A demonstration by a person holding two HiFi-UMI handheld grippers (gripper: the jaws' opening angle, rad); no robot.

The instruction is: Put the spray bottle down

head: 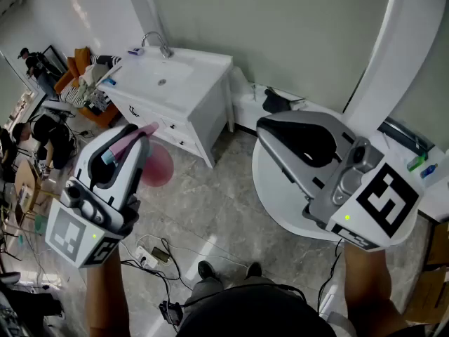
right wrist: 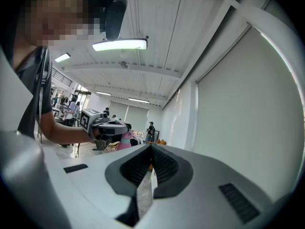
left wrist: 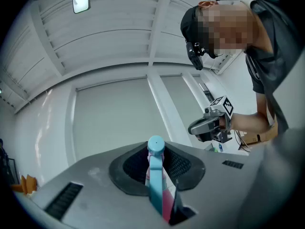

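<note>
Left gripper [head: 130, 144]: at the lower left of the head view, jaws clamped on the spray bottle [head: 156, 166].
Spray bottle: pink body with a pale blue nozzle, held in the air above the floor [head: 217, 209] and touching no surface.
Right gripper [head: 270, 128]: at the right of the frame, jaws drawn together with nothing between them.
Sink cabinet [head: 184, 93]: white, at the upper left, apart from the bottle.

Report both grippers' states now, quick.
Left gripper: shut on the spray bottle.
Right gripper: shut, nothing between its fingers.
</note>
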